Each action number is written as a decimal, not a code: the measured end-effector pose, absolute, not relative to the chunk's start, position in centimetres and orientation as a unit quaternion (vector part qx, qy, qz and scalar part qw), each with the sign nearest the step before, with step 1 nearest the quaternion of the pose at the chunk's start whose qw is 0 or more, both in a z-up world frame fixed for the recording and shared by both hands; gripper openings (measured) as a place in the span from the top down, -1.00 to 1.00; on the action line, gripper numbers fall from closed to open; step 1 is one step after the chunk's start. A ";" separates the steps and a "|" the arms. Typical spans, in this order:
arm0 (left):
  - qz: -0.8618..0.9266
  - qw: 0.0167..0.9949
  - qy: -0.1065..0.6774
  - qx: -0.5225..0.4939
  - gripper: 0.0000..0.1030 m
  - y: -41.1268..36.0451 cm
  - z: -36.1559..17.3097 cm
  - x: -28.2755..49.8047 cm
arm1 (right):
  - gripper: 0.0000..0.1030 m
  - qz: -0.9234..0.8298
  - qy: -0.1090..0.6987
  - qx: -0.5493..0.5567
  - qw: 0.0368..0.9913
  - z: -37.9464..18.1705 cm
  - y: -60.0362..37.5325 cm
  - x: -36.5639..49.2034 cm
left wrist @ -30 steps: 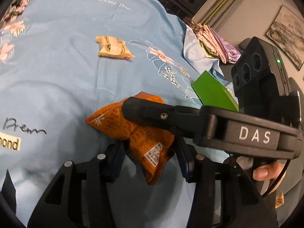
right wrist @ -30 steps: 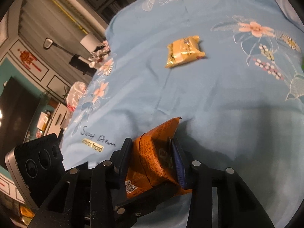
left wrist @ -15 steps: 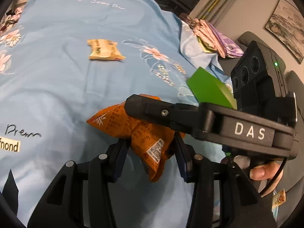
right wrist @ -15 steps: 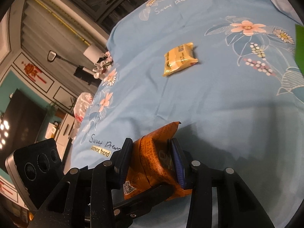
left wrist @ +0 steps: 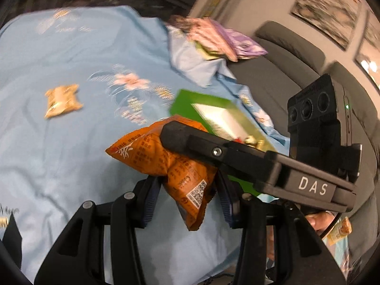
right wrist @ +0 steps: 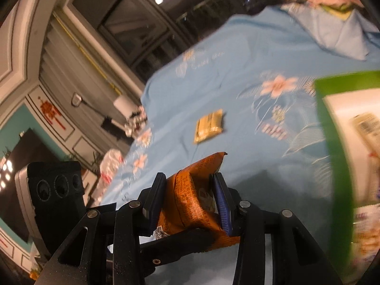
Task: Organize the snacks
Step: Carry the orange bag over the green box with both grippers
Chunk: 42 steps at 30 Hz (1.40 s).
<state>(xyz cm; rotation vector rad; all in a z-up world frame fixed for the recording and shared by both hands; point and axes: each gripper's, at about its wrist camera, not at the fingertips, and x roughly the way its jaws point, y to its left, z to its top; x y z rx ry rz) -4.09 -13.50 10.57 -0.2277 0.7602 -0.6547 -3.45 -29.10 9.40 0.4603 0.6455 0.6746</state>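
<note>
An orange snack packet is held above the light blue floral cloth. My left gripper is shut on its lower end. My right gripper is shut on the same packet, and its finger crosses the left wrist view. A yellow snack packet lies on the cloth farther off; it also shows in the right wrist view. A green box with snacks inside stands open to the right, close by in the right wrist view.
A pile of folded pink and purple cloth lies at the cloth's far right edge. A grey sofa stands to the right. A white lamp and clutter stand beyond the cloth's left side.
Both grippers have lifted and swung right with the orange packet, bringing the green box much closer. The yellow packet has not moved on the cloth.
</note>
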 end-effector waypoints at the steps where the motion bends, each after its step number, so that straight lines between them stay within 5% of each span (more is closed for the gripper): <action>1: -0.320 0.870 0.360 -0.101 0.12 -14.4 11.1 -4.1 | 0.17 0.318 0.299 0.225 0.871 9.7 -30.1 -3.7; 27: -0.405 0.812 0.419 -0.020 0.12 -30.7 9.7 -2.3 | 0.17 0.188 0.271 0.341 0.880 6.0 -46.5 -6.0; 42: -0.370 0.865 0.333 0.063 0.12 -32.3 7.1 -4.6 | 0.18 0.122 0.297 0.222 0.921 5.4 -44.7 -5.5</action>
